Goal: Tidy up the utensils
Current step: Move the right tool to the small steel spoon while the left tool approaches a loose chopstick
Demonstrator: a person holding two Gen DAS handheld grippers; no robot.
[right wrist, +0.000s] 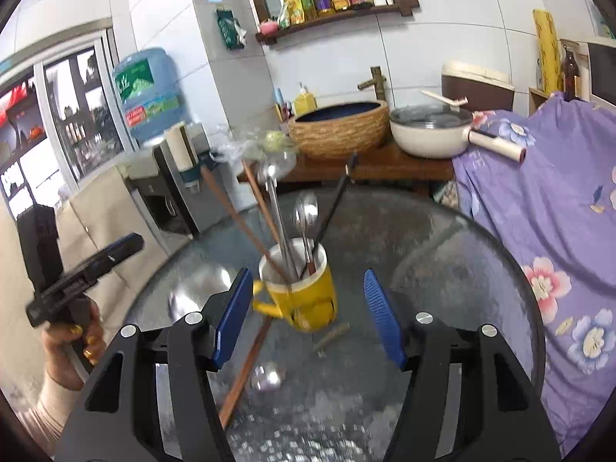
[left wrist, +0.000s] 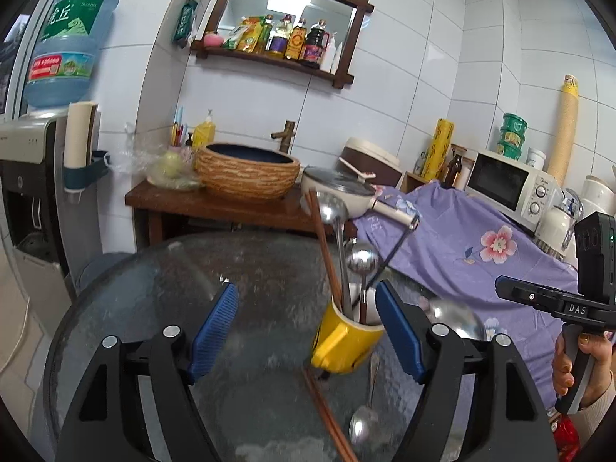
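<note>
Both grippers, left (left wrist: 306,327) and right (right wrist: 308,315), stand spread and empty near the yellow mug (right wrist: 304,294). Spoons and chopsticks already stand in it. Nothing obvious remains on the glass table (right wrist: 442,238); those lower shapes look like reflections.

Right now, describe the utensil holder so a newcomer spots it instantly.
Find the round glass table in front of the wooden sink stand. On it stands a yellow mug with a white inside and a side handle. It's the only upright container there, with chopsticks and metal spoons sticking out.
</note>
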